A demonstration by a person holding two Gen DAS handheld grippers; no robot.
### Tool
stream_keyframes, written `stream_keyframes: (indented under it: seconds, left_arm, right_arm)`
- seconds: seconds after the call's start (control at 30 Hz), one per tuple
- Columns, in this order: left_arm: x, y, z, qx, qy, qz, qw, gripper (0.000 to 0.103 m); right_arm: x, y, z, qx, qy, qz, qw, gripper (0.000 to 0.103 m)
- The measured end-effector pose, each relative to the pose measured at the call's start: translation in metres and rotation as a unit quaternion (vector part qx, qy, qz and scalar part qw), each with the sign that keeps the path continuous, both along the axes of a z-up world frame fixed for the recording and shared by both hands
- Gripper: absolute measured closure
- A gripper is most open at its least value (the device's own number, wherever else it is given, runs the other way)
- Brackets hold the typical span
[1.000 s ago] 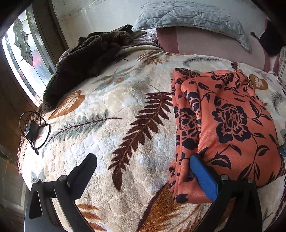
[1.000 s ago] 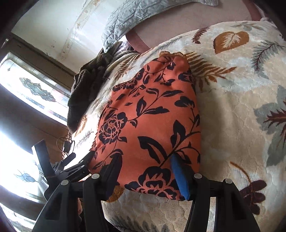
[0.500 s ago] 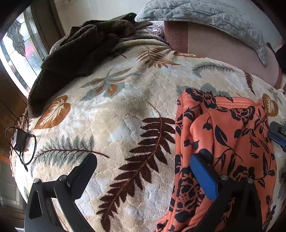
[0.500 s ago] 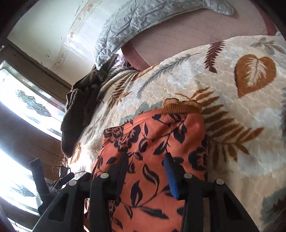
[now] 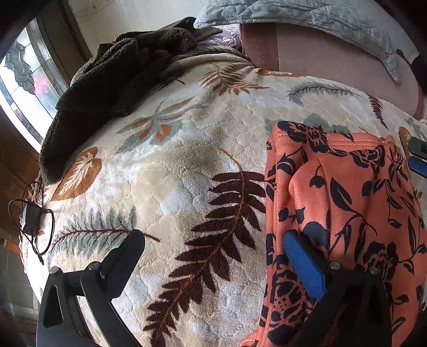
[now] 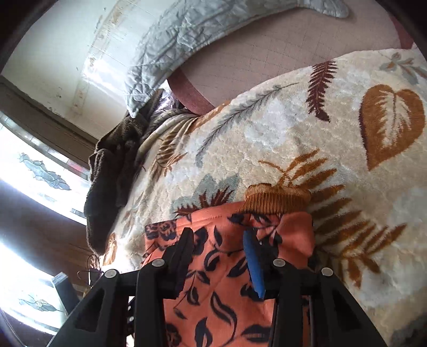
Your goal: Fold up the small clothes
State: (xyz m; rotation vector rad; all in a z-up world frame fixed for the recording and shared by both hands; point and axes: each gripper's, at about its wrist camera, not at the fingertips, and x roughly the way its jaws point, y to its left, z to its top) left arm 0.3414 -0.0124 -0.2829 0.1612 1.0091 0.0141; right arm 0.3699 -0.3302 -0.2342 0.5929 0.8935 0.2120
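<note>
An orange garment with a dark floral print (image 5: 347, 213) lies folded on the leaf-patterned blanket (image 5: 186, 173). My left gripper (image 5: 213, 240) is open wide at the garment's left edge. Its blue pad (image 5: 301, 261) rests on the fabric and its other finger stands over bare blanket. In the right wrist view my right gripper (image 6: 218, 235) sits over the garment (image 6: 218, 293) close to its far hem and a ribbed tan cuff (image 6: 275, 198). Its jaws stand narrow, with flat fabric lying in the gap and no pinch visible. The right gripper (image 5: 417, 157) also shows at the garment's far right corner.
A dark brown fleece (image 5: 120, 74) is heaped at the blanket's far left. A grey quilted pillow (image 5: 307, 16) lies beyond on pink bedding. A charger with a looped cable (image 5: 30, 216) sits at the left edge, under a stained-glass window (image 5: 24, 80).
Both grippers have travelled from the garment's near edge along it toward its far hem. The right jaws have narrowed. The left jaws have stayed wide.
</note>
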Motion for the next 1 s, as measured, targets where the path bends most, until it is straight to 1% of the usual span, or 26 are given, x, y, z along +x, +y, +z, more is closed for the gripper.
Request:
stream_keyframes:
  seconds: [0.07,0.1,0.2,0.23,0.27,0.33,0.4,0.43,0.5,0.57,0.6,0.63,0.77,1.0]
  left_arm:
    - [-0.012,0.004,0.005,-0.013,-0.001,0.0,0.9999,0.0]
    - [-0.019,0.006,0.007,-0.025,0.001,-0.002,0.9997,0.0]
    - [-0.035,0.012,0.01,-0.058,0.009,-0.007,0.9982,0.0]
    - [-0.037,0.011,0.008,-0.061,0.013,-0.007,0.998,0.0]
    - [-0.038,0.01,0.005,-0.056,0.016,-0.008,0.9983,0.0]
    - [-0.036,0.006,-0.004,-0.034,0.028,-0.008,0.999,0.0]
    - [-0.037,0.007,-0.005,-0.039,0.027,-0.004,0.9989,0.0]
    - [-0.039,0.008,-0.001,-0.044,0.021,-0.003,0.9988,0.0]
    - [-0.044,0.01,0.009,-0.048,-0.001,-0.006,0.9988,0.0]
    - [-0.047,0.012,0.017,-0.044,-0.019,-0.006,0.9988,0.0]
    - [-0.048,0.014,0.021,-0.046,-0.025,-0.006,0.9986,0.0]
    - [-0.049,0.015,0.024,-0.05,-0.03,-0.005,0.9983,0.0]
    - [-0.051,0.019,0.034,-0.061,-0.045,-0.004,0.9971,0.0]
    - [-0.054,0.016,0.043,-0.066,-0.058,-0.016,0.996,0.0]
  right_arm:
    - [-0.027,0.003,0.012,-0.02,-0.006,0.011,1.0,0.06]
    - [-0.04,0.006,0.014,-0.027,-0.001,0.019,0.999,0.06]
    - [-0.076,0.017,0.01,-0.03,0.018,0.045,0.998,0.06]
    - [-0.084,0.023,0.005,-0.033,0.027,0.055,0.998,0.06]
    - [-0.09,0.03,-0.002,-0.039,0.04,0.065,0.996,0.06]
    - [-0.095,0.044,-0.018,-0.064,0.062,0.079,0.993,0.06]
    - [-0.098,0.049,-0.021,-0.083,0.054,0.077,0.992,0.06]
    - [-0.099,0.048,-0.017,-0.077,0.053,0.075,0.993,0.06]
    - [-0.104,0.041,-0.009,-0.046,0.038,0.074,0.995,0.059]
    - [-0.111,0.033,0.001,-0.048,0.016,0.06,0.997,0.053]
    - [-0.115,0.028,0.004,-0.051,0.007,0.051,0.997,0.051]
    - [-0.118,0.023,0.006,-0.049,0.002,0.044,0.998,0.046]
    - [-0.118,0.008,0.008,-0.037,0.004,0.027,0.999,0.04]
    - [-0.115,-0.009,0.002,-0.012,0.019,0.013,1.0,0.037]
